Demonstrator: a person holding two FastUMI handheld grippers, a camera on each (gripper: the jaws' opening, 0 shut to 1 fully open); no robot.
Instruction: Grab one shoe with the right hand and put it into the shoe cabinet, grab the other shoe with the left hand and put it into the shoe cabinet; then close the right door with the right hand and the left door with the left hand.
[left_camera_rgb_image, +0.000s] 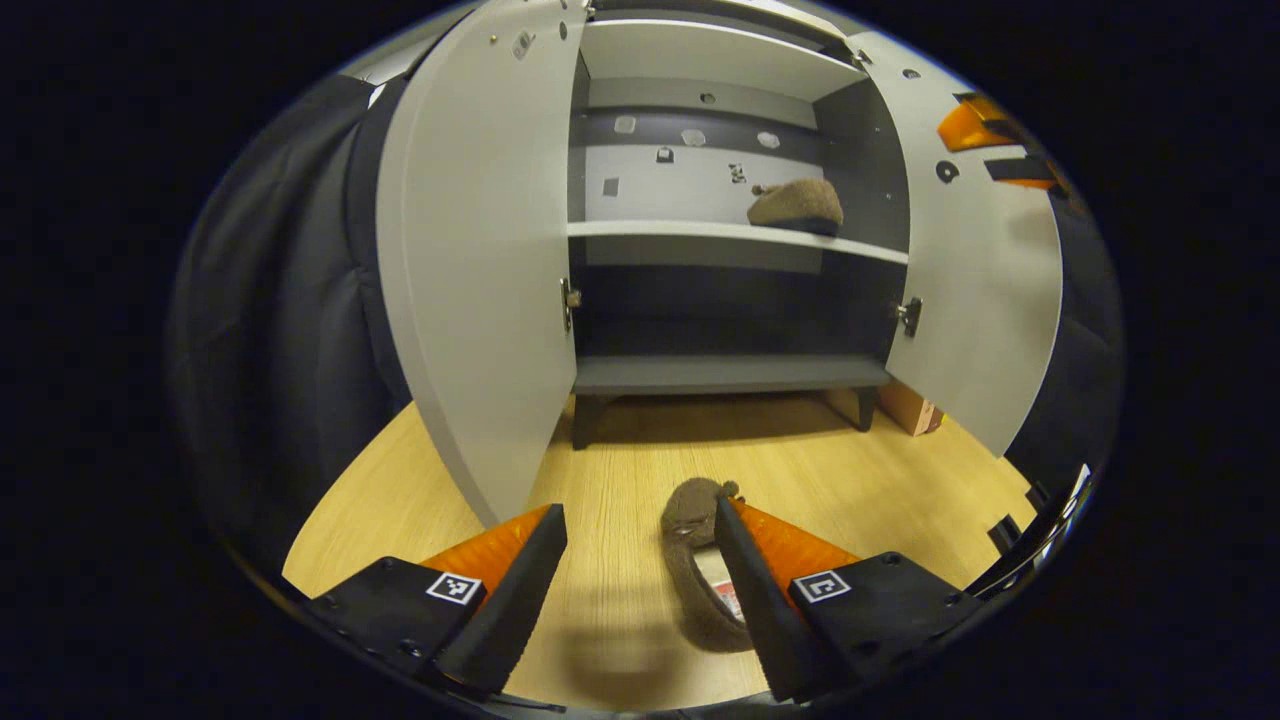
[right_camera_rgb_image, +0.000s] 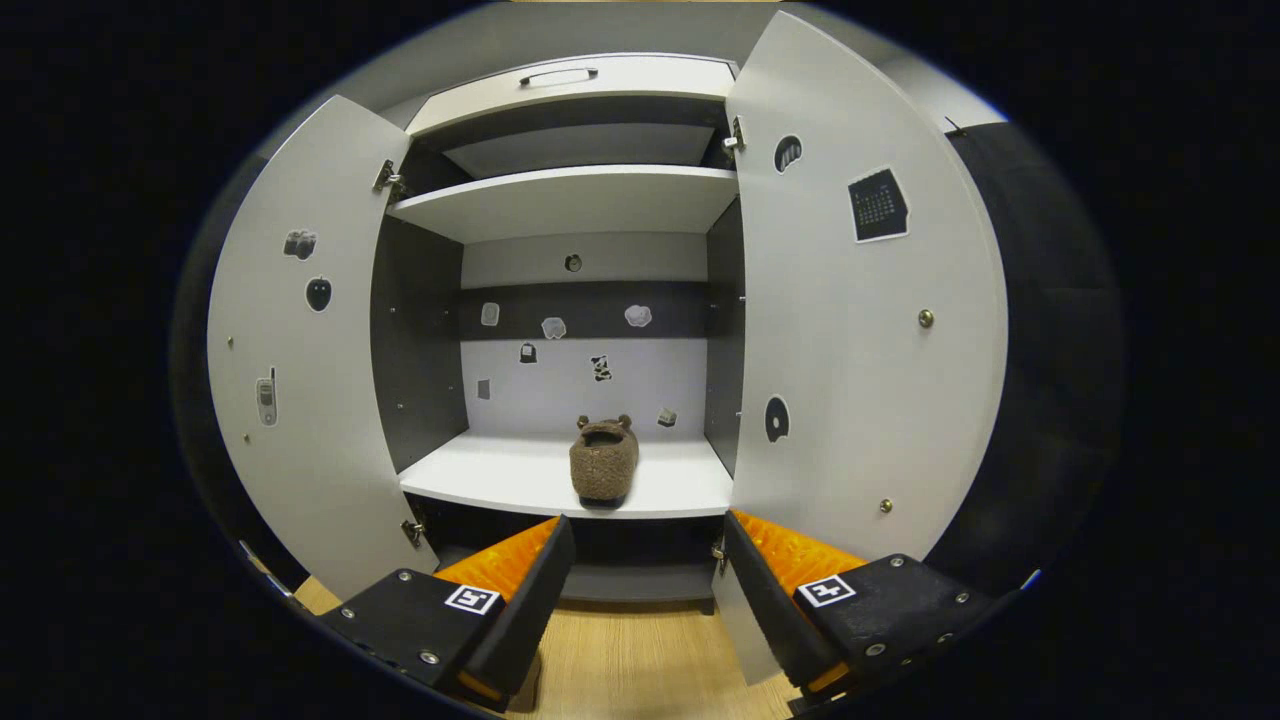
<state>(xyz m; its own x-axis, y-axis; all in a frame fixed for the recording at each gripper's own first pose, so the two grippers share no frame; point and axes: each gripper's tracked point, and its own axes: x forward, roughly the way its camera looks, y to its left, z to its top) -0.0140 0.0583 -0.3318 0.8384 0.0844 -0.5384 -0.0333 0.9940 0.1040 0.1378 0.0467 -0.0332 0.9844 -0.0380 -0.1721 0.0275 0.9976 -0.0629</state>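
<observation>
A brown fuzzy slipper (left_camera_rgb_image: 700, 570) lies on the wooden floor, close in front of my left gripper (left_camera_rgb_image: 640, 590), which is open; its right finger overlaps the slipper's right side. The second brown slipper (left_camera_rgb_image: 797, 204) sits on the white middle shelf (left_camera_rgb_image: 680, 231) of the shoe cabinet, at the right. In the right gripper view that slipper (right_camera_rgb_image: 604, 460) rests on the shelf (right_camera_rgb_image: 500, 480) just beyond my right gripper (right_camera_rgb_image: 645, 590), which is open and empty. Both cabinet doors, left (right_camera_rgb_image: 300, 380) and right (right_camera_rgb_image: 860, 330), stand wide open.
The cabinet stands on short legs over the wooden floor (left_camera_rgb_image: 850, 470). A lower grey shelf (left_camera_rgb_image: 730, 372) sits below the white one. A cardboard box (left_camera_rgb_image: 910, 410) lies behind the right door (left_camera_rgb_image: 980, 270). Dark booth cloth (left_camera_rgb_image: 280, 330) hangs beside the left door (left_camera_rgb_image: 480, 270).
</observation>
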